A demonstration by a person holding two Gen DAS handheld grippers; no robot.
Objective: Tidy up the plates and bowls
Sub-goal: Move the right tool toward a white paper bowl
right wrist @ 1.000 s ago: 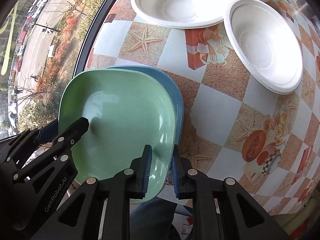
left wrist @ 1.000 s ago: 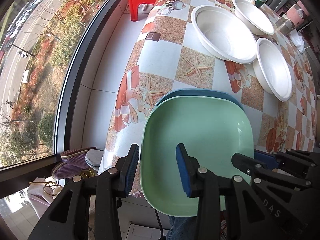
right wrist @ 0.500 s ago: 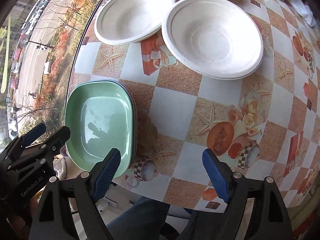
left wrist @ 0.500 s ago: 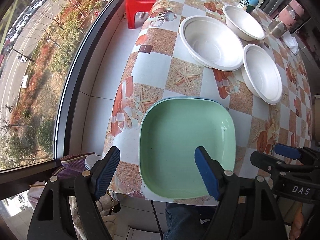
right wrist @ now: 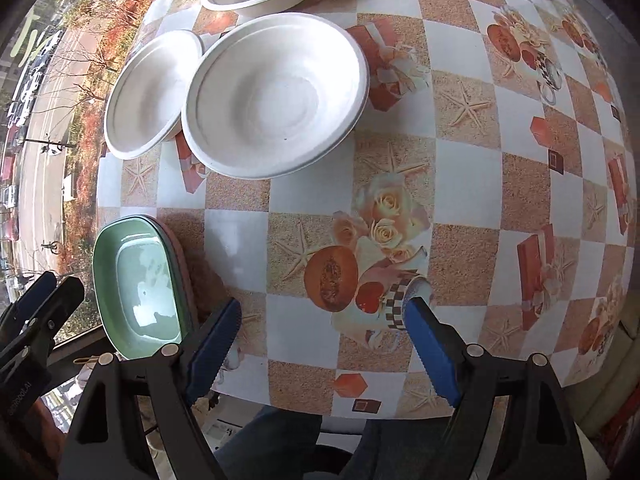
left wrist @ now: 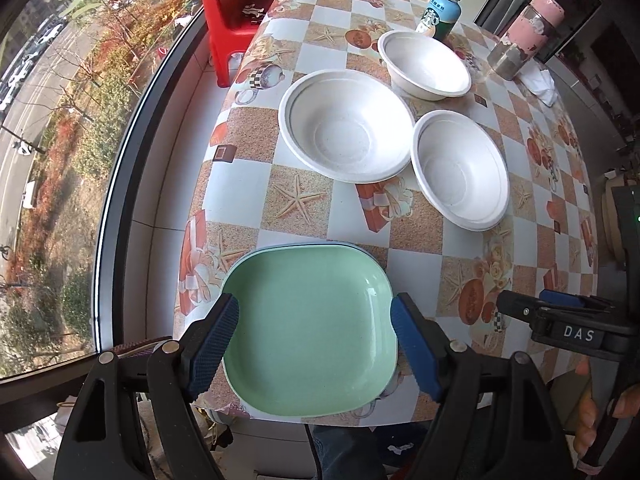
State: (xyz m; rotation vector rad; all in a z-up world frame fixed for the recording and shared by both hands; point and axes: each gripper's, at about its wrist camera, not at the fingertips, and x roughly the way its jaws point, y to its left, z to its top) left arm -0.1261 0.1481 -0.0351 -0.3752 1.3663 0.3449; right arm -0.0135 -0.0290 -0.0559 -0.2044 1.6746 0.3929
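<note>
1. Hovering above the near edge of the table [left wrist: 248, 152], the left gripper [left wrist: 314, 344] has its blue pads spread wide, and nothing is pinched between them.
2. Below it sits the green plate [left wrist: 310, 332], a rounded square with a glossy, shallow well and a raised rim. It rests flat, nested on a blue plate [left wrist: 362, 249] of which only a thin edge peeks out at the far side.
3. Over on the other side, the right gripper [right wrist: 322, 344] is gaping open too, poised above bare tablecloth printed with roses and a cut melon, and it holds nothing.
4. In the right wrist view the plates lie off to that gripper's left, near the table's corner by the window [left wrist: 60, 160].
5. Three white bowls wait further back, all upright and empty, with matte surfaces and rolled rims.
6. The large bowl [left wrist: 346, 126] sits in the middle of the group. A second bowl [left wrist: 460, 168] sits just beside it on the right, their rims meeting or overlapping.
7. The far bowl [left wrist: 424, 64] stands behind them, close to a bottle [left wrist: 440, 12] and a pink-capped jar [left wrist: 524, 32].
8. Both stacked plates overhang the near table edge slightly, clear of the bowls.
</note>
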